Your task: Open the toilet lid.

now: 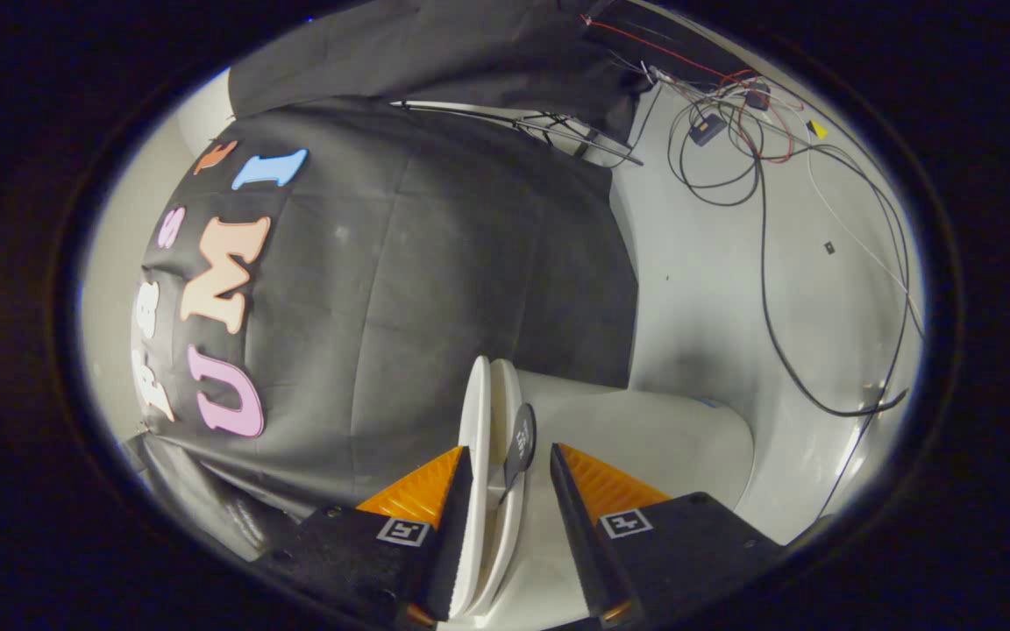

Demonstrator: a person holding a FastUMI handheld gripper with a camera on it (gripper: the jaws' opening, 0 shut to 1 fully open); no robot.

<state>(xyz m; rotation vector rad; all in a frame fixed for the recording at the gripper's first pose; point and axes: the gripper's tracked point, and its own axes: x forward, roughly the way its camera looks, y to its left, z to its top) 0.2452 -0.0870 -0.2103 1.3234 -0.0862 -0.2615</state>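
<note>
The white plastic toilet lid (476,456) ran under the gripper (509,491) fingers; actual contact could not be determined.

Lid (476,412) – white. Gripper (509,491) fingers (452,526) – black, orange ridged backs, black-and-white square markers. Tab (521,443) – black. Floor (715,289) – white; cables (764,263) black, red.

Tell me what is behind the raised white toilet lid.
Behind the thin white plastic toilet lid, standing edge-on between the open gripper fingers, hangs the black cloth wall. The lid and left finger cover whatever lies lower behind it.
</note>
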